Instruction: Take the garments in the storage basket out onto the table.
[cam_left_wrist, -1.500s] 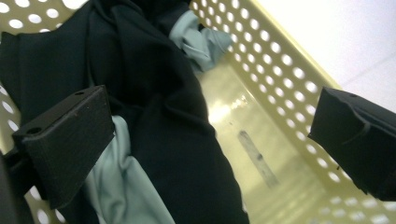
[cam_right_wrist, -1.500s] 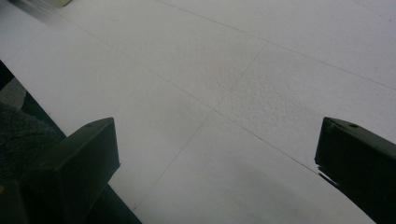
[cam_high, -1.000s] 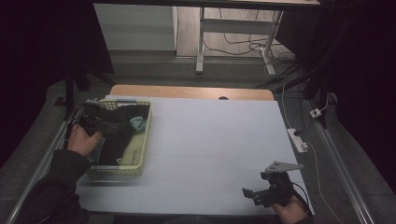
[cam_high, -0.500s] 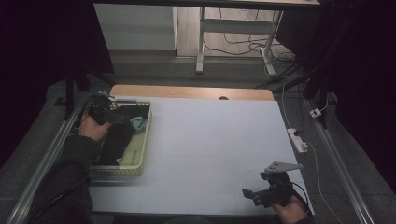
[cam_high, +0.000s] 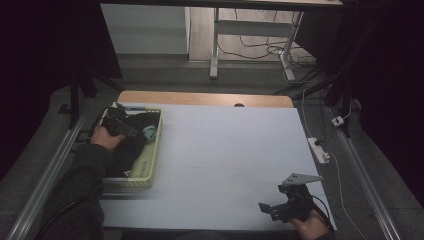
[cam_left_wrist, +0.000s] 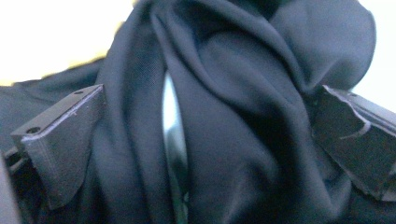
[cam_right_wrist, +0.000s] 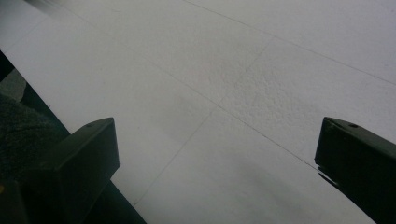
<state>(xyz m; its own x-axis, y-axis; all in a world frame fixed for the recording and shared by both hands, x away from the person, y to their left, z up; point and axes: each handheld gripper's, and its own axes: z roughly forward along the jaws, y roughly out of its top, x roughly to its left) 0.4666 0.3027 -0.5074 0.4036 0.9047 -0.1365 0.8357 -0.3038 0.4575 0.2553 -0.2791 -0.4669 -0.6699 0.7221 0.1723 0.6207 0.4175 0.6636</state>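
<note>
Black cloth (cam_left_wrist: 224, 116) is seen bunched in deep folds between the spread jaws of the left hand-held gripper (cam_high: 116, 121), inside a pale yellow-green basket (cam_high: 150, 157) at the left edge of the desk (cam_high: 225, 150). The basket's long axis is laid from the near side toward the far side; the cloth is crumpled, so no direction can be told for it. No writing can be read anywhere. The right hand-held gripper (cam_high: 270, 207) is held spread and empty above the near right corner of the white-covered desk. Grey floor, cables and a white power strip (cam_high: 318, 150) are seen around it in a dim room.
</note>
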